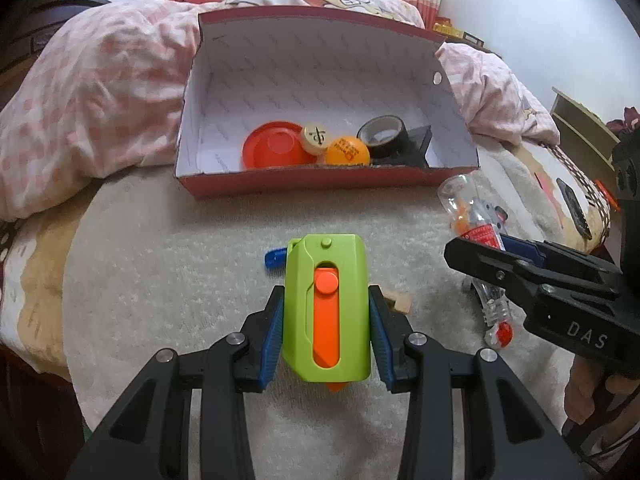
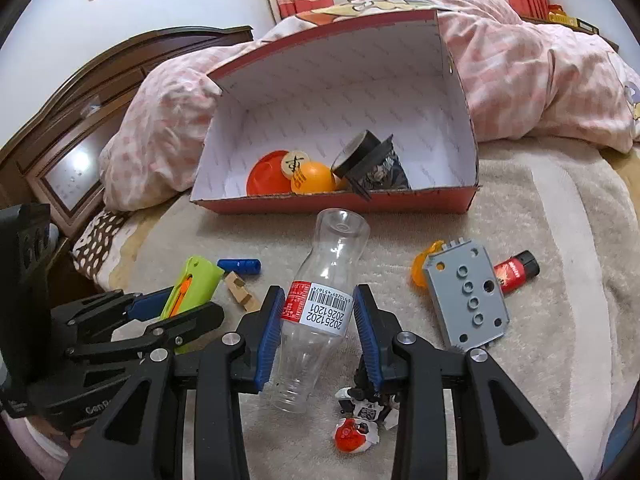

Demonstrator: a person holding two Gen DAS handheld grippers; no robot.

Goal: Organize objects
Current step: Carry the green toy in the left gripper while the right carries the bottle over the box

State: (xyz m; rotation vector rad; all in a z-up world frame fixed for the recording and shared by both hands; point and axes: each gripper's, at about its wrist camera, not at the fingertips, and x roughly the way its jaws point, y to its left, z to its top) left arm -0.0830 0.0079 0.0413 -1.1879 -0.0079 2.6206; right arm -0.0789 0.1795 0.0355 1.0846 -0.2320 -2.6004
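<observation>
My left gripper [image 1: 326, 296] is shut on a green toy with an orange slider [image 1: 326, 320], its blue pads pressing both sides. It hovers over the beige blanket, in front of the red box [image 1: 320, 186]. In the right wrist view my right gripper [image 2: 318, 296] is shut on a clear plastic bottle [image 2: 320, 320] at its labelled middle, base pointing toward the red box [image 2: 420, 202]. The left wrist view shows the right gripper [image 1: 484, 242] and bottle [image 1: 456, 196] at the right. The left gripper [image 2: 176, 304] with the green toy [image 2: 196, 280] sits at the left.
The box holds a red lid [image 1: 272, 146], a chess piece [image 1: 316, 136], an orange ball [image 1: 346, 151] and a black tape roll [image 1: 382, 134]. On the blanket lie a blue cylinder [image 2: 240, 267], a wooden block [image 2: 242, 300], a grey perforated plate [image 2: 468, 300], a red tube [image 2: 516, 272] and a small red figure [image 2: 354, 434]. A pink quilt [image 1: 100, 92] is heaped behind.
</observation>
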